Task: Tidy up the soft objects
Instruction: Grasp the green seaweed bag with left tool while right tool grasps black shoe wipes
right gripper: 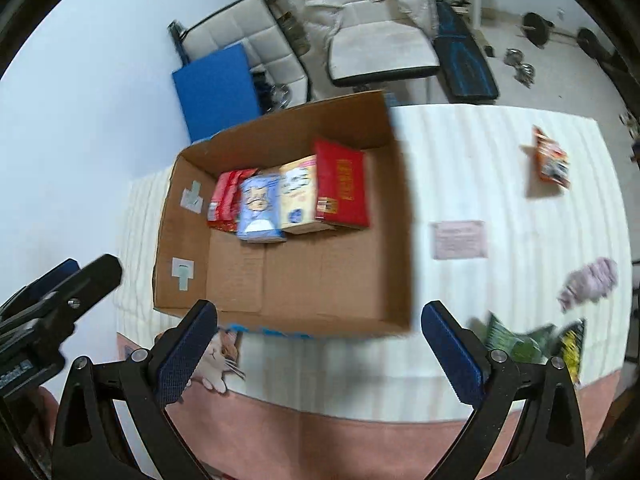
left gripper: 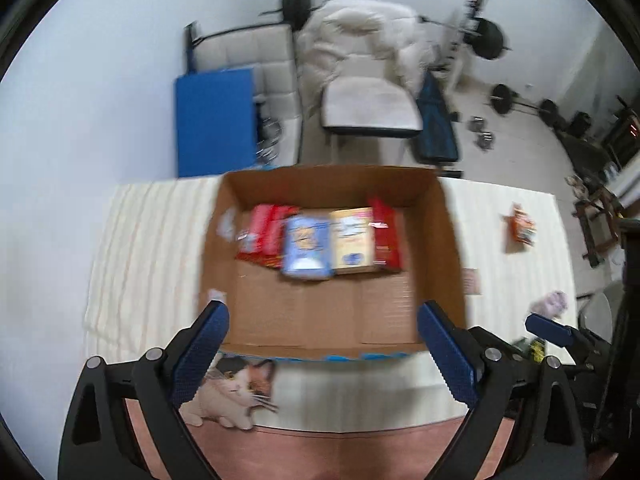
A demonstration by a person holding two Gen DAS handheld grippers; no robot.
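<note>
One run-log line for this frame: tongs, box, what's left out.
left tongs open, empty | right tongs open, empty | cardboard box: four packs along far wall | on bed: orange pack, purple item, green packs

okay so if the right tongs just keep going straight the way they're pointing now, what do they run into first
Most likely the cardboard box: the right tongs, open and empty, frame its near wall and bare floor. The packets stand further back against the far wall. Depth is unclear, so they might meet the near rim first.
</note>
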